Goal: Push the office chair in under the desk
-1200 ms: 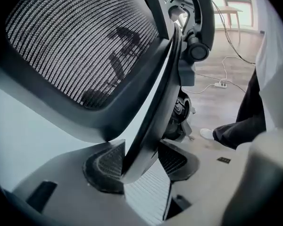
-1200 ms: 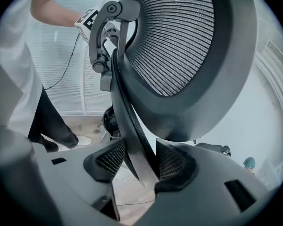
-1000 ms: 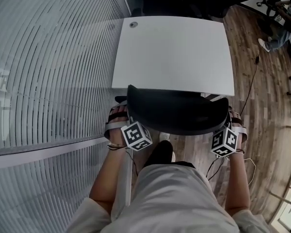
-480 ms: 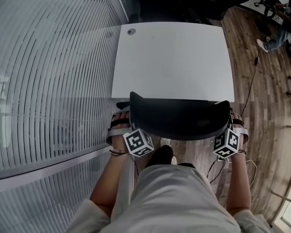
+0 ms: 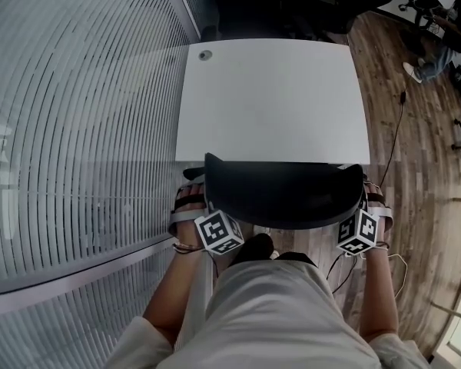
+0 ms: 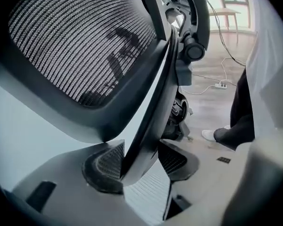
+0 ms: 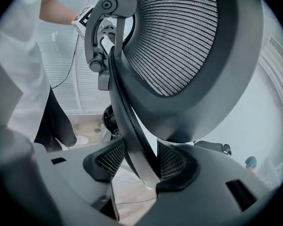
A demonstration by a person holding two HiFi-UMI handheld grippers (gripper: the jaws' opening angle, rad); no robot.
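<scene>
On the chair back [image 5: 280,194], both jaws clamp.

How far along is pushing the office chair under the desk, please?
Done: left gripper and right gripper clamp the backrest rim of the black mesh office chair. In hand: the backrest reaches the near edge of the white rectangular desk. Left: perhaps a final nudge, then release.

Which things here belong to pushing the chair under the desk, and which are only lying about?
Belong to the job: office chair, desk, left gripper, right gripper, both clamped on the chair's back.
Lying about: floor cable, round cap in the desk corner.
</scene>
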